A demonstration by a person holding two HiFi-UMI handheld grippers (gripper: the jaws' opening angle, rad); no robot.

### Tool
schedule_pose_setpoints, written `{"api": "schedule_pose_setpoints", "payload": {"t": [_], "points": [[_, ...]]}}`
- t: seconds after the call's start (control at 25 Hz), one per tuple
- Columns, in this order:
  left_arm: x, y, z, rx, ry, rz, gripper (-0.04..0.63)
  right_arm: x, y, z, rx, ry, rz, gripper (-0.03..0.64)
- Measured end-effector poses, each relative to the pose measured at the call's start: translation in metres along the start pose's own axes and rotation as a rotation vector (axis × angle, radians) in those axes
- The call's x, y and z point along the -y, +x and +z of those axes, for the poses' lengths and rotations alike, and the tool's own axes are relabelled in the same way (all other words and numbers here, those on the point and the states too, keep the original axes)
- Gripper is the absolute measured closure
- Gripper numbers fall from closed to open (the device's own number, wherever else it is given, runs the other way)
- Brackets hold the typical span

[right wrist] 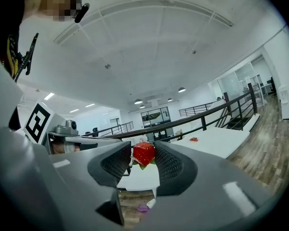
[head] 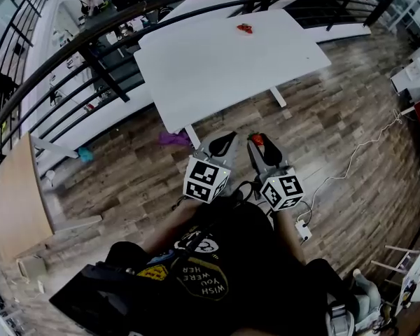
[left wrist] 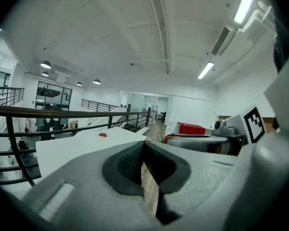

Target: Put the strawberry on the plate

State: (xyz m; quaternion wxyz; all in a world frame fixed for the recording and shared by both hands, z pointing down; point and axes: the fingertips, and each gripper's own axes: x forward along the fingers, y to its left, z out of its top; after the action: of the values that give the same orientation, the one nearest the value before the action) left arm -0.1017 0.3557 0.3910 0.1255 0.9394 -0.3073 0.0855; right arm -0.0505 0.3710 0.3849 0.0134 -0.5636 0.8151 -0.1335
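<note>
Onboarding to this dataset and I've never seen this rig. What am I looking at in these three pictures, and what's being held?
There is no robot here: a person holds a two-jaw gripper in each hand. The head view comes from a camera on the person's head, looking steeply down. The two gripper views come from cameras riding on each gripper, looking along its jaws. The right gripper is clamped on a strawberry. The left gripper is shut with nothing in it. Ahead stands a white table with one small red item on it, too small to identify. No plate is visible.
</note>
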Motion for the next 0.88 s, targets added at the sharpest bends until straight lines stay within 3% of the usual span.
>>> {"api": "schedule_pose_setpoints", "payload": {"t": [0.48, 0.68, 0.88], "points": [[-0.023, -0.017, -0.025, -0.038, -0.056, -0.01, 0.595, -0.014, 0.012, -0.025, -0.042, 0.068, -0.032, 0.459], [-0.033, 0.002, -0.026, -0.044, -0.073, 0.008, 0.595, 0.005, 0.028, -0.021, -0.041, 0.069, -0.013, 0.459], [-0.039, 0.041, -0.006, -0.038, -0.044, 0.026, 0.595, 0.034, 0.046, 0.002, -0.021, 0.053, 0.019, 0.459]]}}
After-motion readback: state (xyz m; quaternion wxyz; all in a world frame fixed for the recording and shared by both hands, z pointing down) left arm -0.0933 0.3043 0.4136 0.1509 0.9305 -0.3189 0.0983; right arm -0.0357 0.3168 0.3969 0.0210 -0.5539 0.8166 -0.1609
